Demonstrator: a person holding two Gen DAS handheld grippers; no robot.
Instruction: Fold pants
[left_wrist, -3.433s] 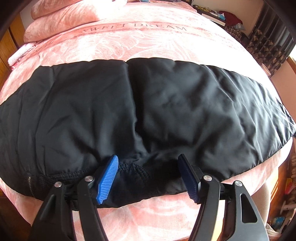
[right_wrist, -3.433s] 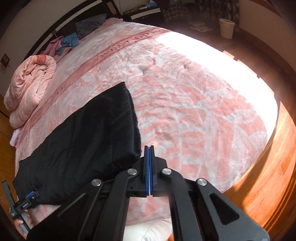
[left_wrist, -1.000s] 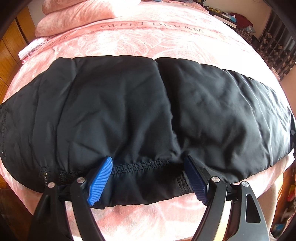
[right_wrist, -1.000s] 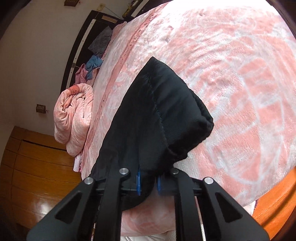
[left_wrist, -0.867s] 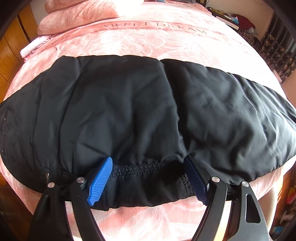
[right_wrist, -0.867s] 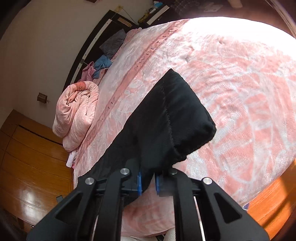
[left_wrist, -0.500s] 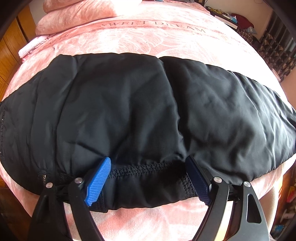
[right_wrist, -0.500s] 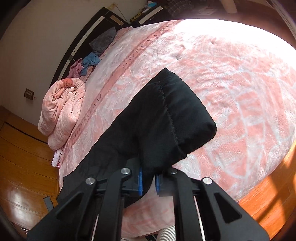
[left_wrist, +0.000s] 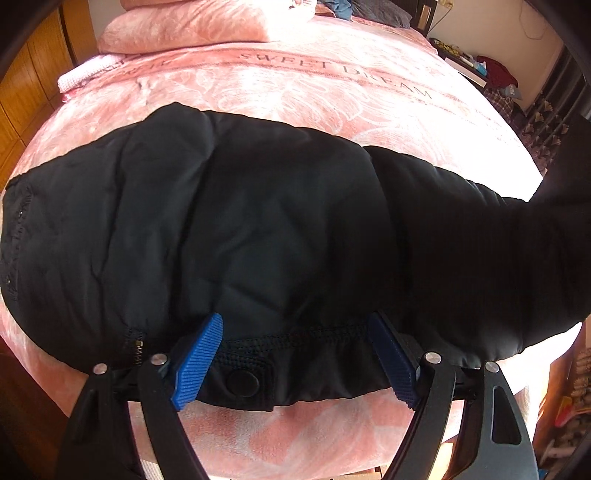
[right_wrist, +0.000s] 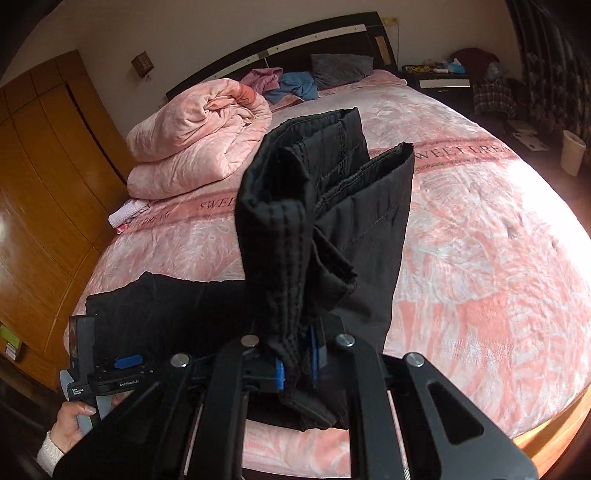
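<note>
Pants (left_wrist: 258, 229) lie across the bed's (left_wrist: 332, 92) near edge, a rolled quilt (right_wrist: 199, 136) behind.

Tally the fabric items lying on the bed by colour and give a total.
Black: 1, the pants.
Pink: 3, the rolled quilt, the garment by the headboard, the small folded cloth.
Blue: 1, the crumpled garment.
Grey: 1, the pillow.
Total: 6.
</note>
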